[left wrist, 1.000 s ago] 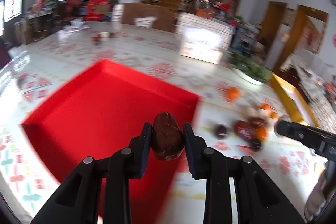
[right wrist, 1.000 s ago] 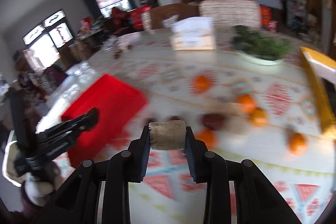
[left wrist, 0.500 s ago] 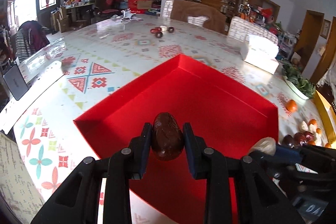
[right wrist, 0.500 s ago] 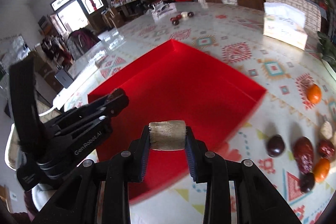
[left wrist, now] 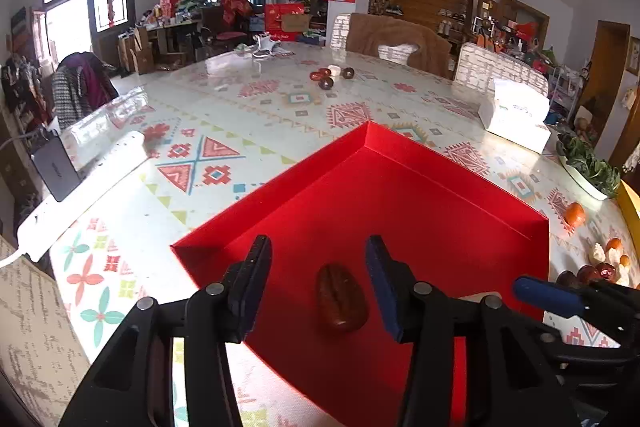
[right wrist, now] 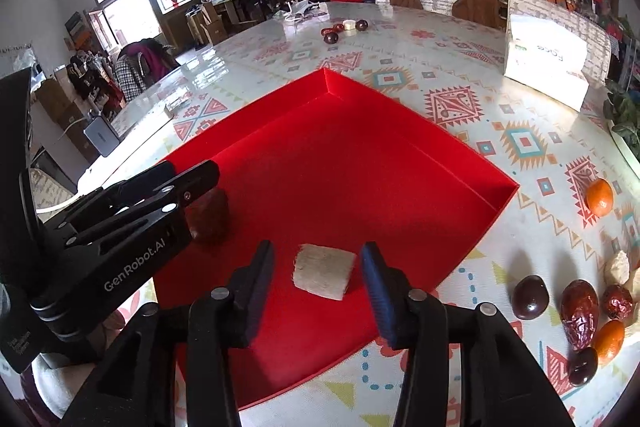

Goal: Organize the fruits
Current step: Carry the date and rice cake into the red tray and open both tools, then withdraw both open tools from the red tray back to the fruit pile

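Note:
A red tray [left wrist: 420, 187] [right wrist: 360, 131] lies on the patterned table. My left gripper [left wrist: 318, 279] is open over its near part, and a dark brown date [left wrist: 341, 298] lies on the tray floor between the jaws. My right gripper [right wrist: 318, 277] is open too, with a pale beige cylindrical piece [right wrist: 323, 271] lying on the tray between its jaws. The left gripper [right wrist: 192, 187] shows in the right wrist view, partly hiding the date [right wrist: 210, 215]. Loose fruits [right wrist: 576, 311] lie on the table right of the tray.
An orange [right wrist: 599, 191] lies alone to the right. A small group of fruits [left wrist: 331, 77] sits at the far side of the table. A white tissue box [left wrist: 514, 115], a plate of greens [left wrist: 588, 167], a yellow tray edge [left wrist: 630, 207] and a power strip [left wrist: 80, 187] are around.
Both grippers have opened and let go. The date and the beige piece now lie on the tray floor. Both grippers came lower over the tray's near part.

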Demonstrator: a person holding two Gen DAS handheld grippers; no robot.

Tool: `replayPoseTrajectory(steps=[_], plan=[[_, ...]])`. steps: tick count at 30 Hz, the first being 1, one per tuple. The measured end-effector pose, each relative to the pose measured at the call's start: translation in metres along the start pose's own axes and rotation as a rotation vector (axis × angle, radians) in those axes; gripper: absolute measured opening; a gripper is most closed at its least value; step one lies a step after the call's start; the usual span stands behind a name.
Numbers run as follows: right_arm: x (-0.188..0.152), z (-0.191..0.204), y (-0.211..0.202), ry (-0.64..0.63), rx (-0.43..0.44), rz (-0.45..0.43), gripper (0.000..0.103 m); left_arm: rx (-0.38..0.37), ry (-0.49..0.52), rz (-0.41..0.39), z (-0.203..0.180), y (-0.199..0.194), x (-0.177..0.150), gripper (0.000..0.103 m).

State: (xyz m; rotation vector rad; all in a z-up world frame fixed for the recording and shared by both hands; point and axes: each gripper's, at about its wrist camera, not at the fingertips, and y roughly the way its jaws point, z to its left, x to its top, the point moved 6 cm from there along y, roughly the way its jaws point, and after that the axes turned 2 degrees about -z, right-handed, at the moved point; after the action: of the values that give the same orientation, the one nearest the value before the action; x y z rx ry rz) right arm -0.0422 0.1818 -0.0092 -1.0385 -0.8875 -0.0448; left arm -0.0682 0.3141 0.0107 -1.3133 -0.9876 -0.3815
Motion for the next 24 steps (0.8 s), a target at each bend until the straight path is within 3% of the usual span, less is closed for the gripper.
replayPoseTrajectory(steps=[2, 11, 16, 20, 24], plan=[[0.001, -0.001, -0.006, 0.0, -0.005, -0.016, 0.049, 0.006, -0.001, -0.007, 0.0, -0.002, 0.002, 0.055], [-0.005, -0.024, -0.043, 0.1, -0.051, -0.095, 0.053, 0.012, -0.021, -0.031, 0.001, -0.017, 0.004, 0.056], [-0.022, -0.013, -0.04, 0.107, -0.047, -0.053, 0.062, 0.006, -0.075, -0.054, 0.013, -0.028, 0.006, 0.058], [-0.033, 0.003, -0.026, 0.072, -0.058, -0.01, 0.062, 0.007, -0.077, -0.068, 0.015, -0.037, 0.008, 0.058], [-0.04, 0.005, -0.015, 0.011, -0.142, 0.029, 0.061, 0.0, -0.076, -0.075, 0.015, -0.042, 0.009, 0.059]])
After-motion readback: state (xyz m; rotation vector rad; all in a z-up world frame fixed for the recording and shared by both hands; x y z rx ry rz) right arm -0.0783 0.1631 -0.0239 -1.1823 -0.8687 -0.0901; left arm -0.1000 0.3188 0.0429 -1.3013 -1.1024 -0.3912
